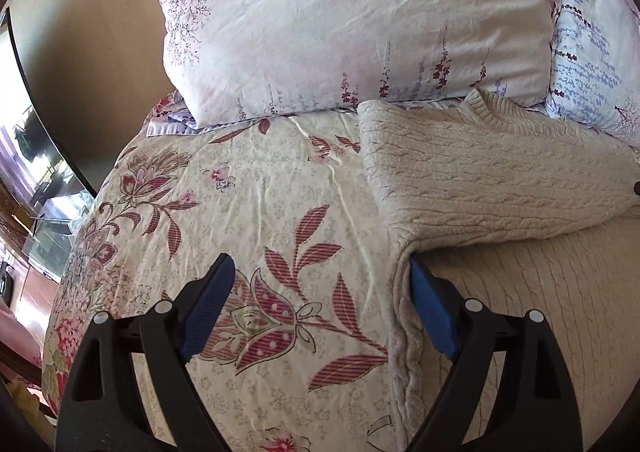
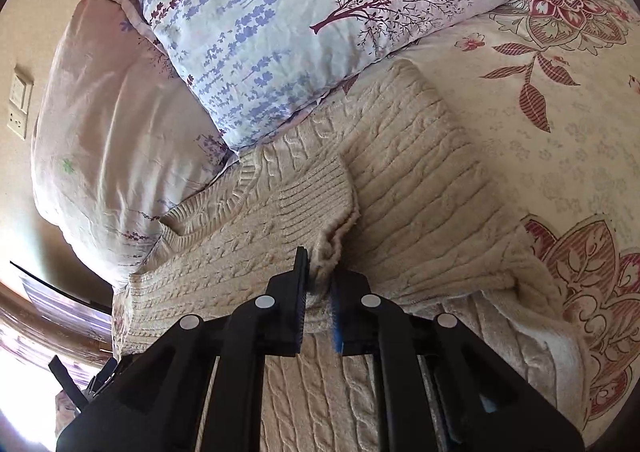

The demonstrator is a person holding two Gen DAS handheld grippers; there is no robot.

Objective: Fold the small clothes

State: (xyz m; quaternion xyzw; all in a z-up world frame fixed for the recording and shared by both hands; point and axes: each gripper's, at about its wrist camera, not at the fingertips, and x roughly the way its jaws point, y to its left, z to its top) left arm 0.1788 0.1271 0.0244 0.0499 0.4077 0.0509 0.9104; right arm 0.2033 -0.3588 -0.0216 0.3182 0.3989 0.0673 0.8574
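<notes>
Sweater [image 1: 480,179], cream cable-knit, lies on the bed over a floral bedspread [image 1: 260,191], its neckline end up against the pillows. One part is folded over the body, making a straight folded edge that runs down toward the camera in the left wrist view.

Left gripper [image 1: 320,308]: jaws spread wide, holding nothing. Its left finger [image 1: 208,308] hangs over the bare bedspread. Its right finger [image 1: 432,312] sits tucked just under the overhang of the folded knit, at or beside the edge; contact cannot be confirmed. The tool points forward along the bed toward the white floral pillow [image 1: 340,23], angled down at the surface.

Right gripper [image 2: 320,304]: jaws drawn close together, pinching a bunched piece of the sweater's ribbed cuff [image 2: 316,195]. Knit fabric fills the narrow gap between the pads and puckers just ahead of the tips. The cuff end of the sleeve lies across the sweater's body, near the ribbed collar [image 2: 208,207]. The tool sits low over the garment, aimed toward the lavender-print pillow [image 2: 260,31], which overlaps the top edge of the sweater.

In the right wrist view a second, pinkish pillow [image 2: 112,131] lies left of the lavender one. A wall socket plate [image 2: 18,101] shows on the beige wall at far left. In the left wrist view, a dark-framed mirror or screen [image 1: 32,131] stands beside the bed.
</notes>
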